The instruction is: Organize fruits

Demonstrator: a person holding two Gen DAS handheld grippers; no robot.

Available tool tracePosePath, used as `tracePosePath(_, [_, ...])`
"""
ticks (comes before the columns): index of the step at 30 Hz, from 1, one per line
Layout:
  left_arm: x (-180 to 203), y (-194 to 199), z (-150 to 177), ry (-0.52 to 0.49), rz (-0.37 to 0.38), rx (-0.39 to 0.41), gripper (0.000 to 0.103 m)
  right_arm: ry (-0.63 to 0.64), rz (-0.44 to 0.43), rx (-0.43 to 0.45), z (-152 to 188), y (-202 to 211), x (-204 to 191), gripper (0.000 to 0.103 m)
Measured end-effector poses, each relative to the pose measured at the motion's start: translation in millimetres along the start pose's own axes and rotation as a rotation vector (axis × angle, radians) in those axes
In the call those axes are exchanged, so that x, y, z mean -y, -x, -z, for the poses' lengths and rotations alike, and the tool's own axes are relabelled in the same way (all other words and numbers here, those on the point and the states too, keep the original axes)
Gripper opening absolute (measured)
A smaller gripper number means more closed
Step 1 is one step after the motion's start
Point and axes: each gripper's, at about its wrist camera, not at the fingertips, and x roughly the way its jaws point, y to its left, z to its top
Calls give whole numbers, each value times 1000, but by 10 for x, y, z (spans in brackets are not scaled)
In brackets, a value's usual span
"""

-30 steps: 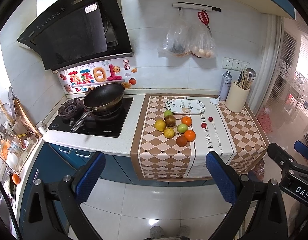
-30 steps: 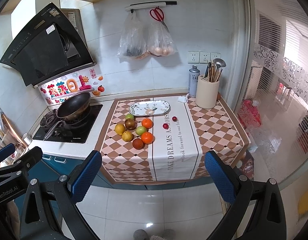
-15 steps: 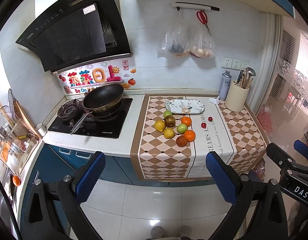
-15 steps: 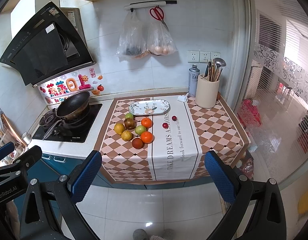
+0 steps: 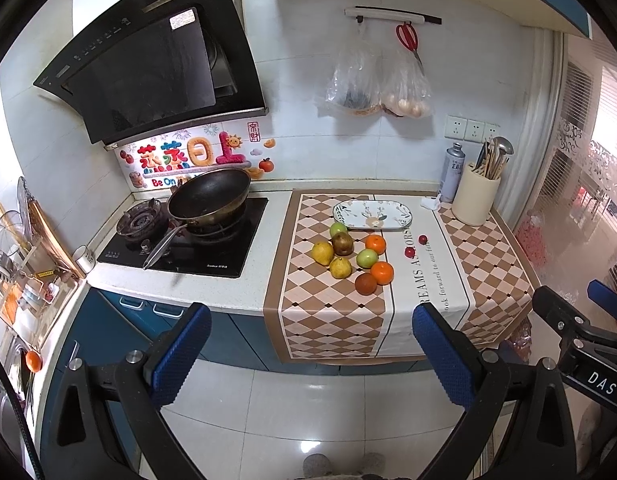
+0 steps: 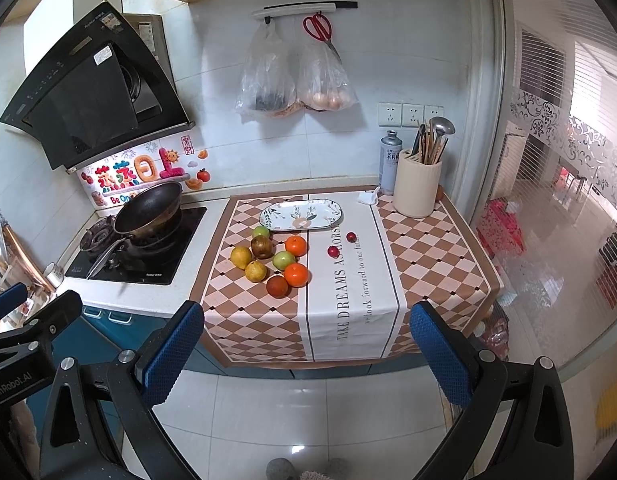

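Note:
A cluster of fruit [image 5: 350, 258] lies on the checked cloth [image 5: 320, 320] on the counter: yellow pears, green apples, oranges and brown-red fruits. Two small red fruits [image 5: 415, 246] lie apart to the right. An empty oval patterned plate [image 5: 373, 215] sits behind them. The same cluster [image 6: 270, 260] and plate [image 6: 301, 215] show in the right wrist view. My left gripper [image 5: 310, 354] and right gripper [image 6: 304, 350] are both open and empty, held over the floor well in front of the counter.
A black wok [image 5: 208, 200] sits on the stove [image 5: 188, 248] at left. A cream utensil holder [image 5: 476, 200] and a spray can [image 5: 452, 172] stand at the back right. Two plastic bags [image 5: 372, 84] and red scissors hang on the wall. A dish rack [image 5: 20, 264] is far left.
Both views have shifted very slightly. Both grippers stay open and nothing on the counter has moved.

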Motion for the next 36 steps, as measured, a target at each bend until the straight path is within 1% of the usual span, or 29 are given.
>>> tracePosePath(18, [-3,22,-6,-1,2,2,103,-6,7,4,-32,25,-30,103])
tracePosePath(24, [-52,-19,-84,-3,-10,19,103,-31,22,15,-19,-16,-60,103])
tracePosePath(26, [-104,-90,-105,-3,-23,50,103,-48,29,37,-14,-51,-95,103])
tracePosePath(28, [-189,-164,-130,-5,-51,105,103,-57,33,80,-17,-90,-148,103])
tracePosePath(31, [-329,-328,-156,-13,-74,160,103,-31,59,146,-25,-196,-281,103])
tracePosePath(33, [-408,-456,-172,-10,-87,164,103,-12,76,155,-43,-347,-382,103])
tracePosePath(36, [-502,-738,-225,2,-84,126,103,-11,53,100,-90,-672,-478,103])
